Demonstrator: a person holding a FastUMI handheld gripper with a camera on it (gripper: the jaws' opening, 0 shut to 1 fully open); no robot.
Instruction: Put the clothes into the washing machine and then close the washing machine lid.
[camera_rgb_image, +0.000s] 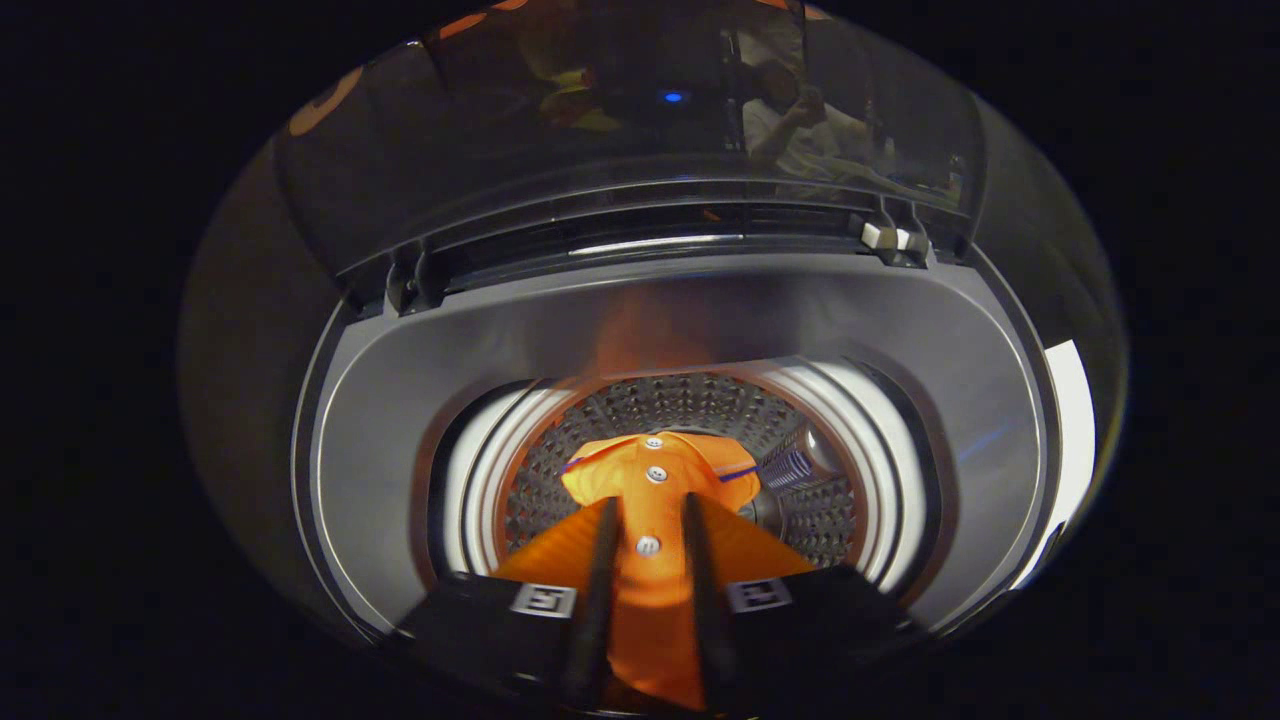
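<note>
An orange polo shirt (655, 470) with white buttons and a blue-trimmed collar hangs between the fingers of my gripper (650, 505), which is shut on its button placket. The shirt dangles over the round opening of the top-loading washing machine (900, 330), its collar end reaching down into the perforated steel drum (690, 395). The glass lid (620, 130) stands raised open behind the drum opening.
The machine's grey top surround rings the opening, with a white inner ring (880, 450) around the drum. Hinges (895, 240) hold the lid at the back. A person's reflection shows in the lid glass.
</note>
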